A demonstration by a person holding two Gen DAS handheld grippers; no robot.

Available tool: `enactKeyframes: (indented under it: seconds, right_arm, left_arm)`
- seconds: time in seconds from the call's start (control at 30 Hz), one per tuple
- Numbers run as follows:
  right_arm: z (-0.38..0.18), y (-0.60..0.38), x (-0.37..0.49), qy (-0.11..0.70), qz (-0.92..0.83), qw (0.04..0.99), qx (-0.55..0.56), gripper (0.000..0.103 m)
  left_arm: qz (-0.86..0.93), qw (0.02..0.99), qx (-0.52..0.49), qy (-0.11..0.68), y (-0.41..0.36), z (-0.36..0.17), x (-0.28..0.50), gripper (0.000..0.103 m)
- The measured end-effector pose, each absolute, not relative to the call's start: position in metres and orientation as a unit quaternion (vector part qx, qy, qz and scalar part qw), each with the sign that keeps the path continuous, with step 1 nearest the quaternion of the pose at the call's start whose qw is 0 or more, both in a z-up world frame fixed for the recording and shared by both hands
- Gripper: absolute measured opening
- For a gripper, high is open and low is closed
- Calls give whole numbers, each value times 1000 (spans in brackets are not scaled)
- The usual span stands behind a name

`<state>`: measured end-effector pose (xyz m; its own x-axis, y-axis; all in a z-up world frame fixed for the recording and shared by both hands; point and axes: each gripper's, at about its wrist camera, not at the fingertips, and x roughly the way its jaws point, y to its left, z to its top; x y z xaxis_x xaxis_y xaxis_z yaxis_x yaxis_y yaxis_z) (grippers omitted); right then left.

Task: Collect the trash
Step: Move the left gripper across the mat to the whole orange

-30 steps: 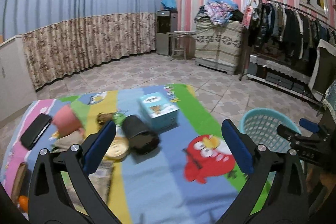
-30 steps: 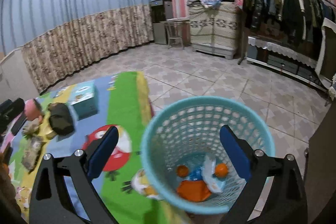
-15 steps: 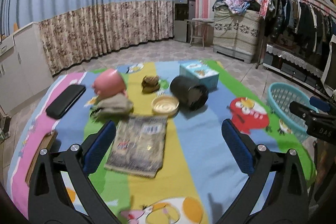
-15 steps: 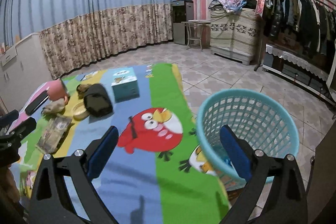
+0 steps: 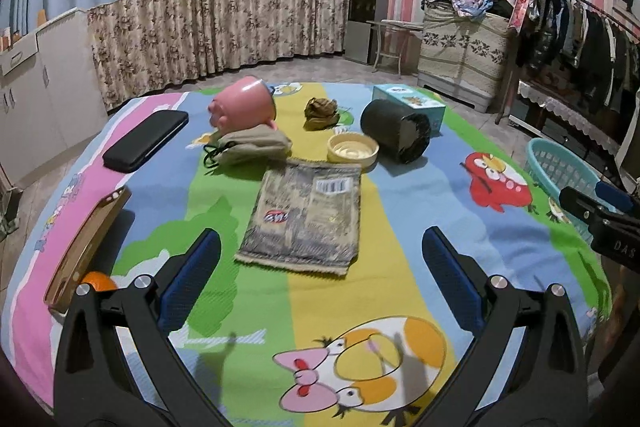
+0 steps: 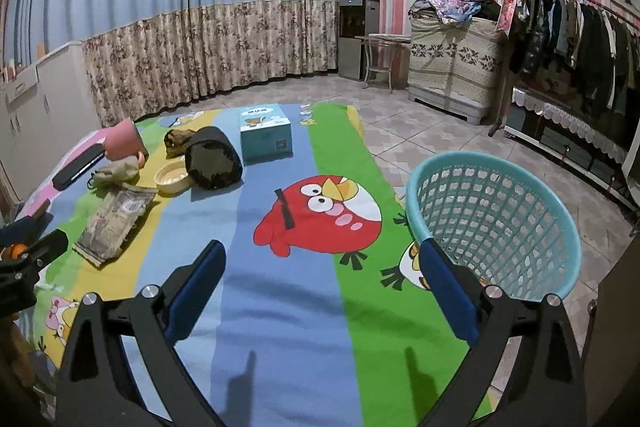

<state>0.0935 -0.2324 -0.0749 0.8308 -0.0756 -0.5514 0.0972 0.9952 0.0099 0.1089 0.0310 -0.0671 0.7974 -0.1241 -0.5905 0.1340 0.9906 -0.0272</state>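
- Left gripper point(image 5: 320, 267) hangs wide open and empty above the cartoon mat point(image 5: 400, 227), just short of a flat grey wrapper point(image 5: 304, 215).
- Past the wrapper lie a yellow bowl point(image 5: 353, 151), a black cylinder point(image 5: 394, 135) and a pink cup point(image 5: 244, 107).
- Right gripper point(image 6: 322, 275) gapes empty beside the teal basket point(image 6: 496, 223); its contents are hidden.

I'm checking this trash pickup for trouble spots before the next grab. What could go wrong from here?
The flat wrapper lies flush on the soft cloth, so the open left gripper may pinch fabric with it. The phone case and pouch nearby could be mistaken for trash. The basket sits off the table's edge, so a drop could miss.
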Motion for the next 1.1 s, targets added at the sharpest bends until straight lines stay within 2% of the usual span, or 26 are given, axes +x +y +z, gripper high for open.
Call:
enactKeyframes:
  seconds: [0.4, 0.8, 0.97, 1.1]
  right_arm:
    - [-84, -216, 91, 294, -38, 955, 5, 95]
    - [-91, -208, 95, 306, -31, 952, 5, 95]
    - [-95, -201, 97, 309, -29, 951, -4, 95]
    - [-96, -200, 97, 310, -30, 950, -7, 95]
  left_arm:
    - [-49, 944, 6, 326, 55, -86, 96, 97]
    - [10, 935, -14, 353, 140, -104, 78, 97]
    - [23, 928, -47, 368, 168, -108, 88, 81]
    - [30, 928, -44, 370, 174, -108, 97, 76]
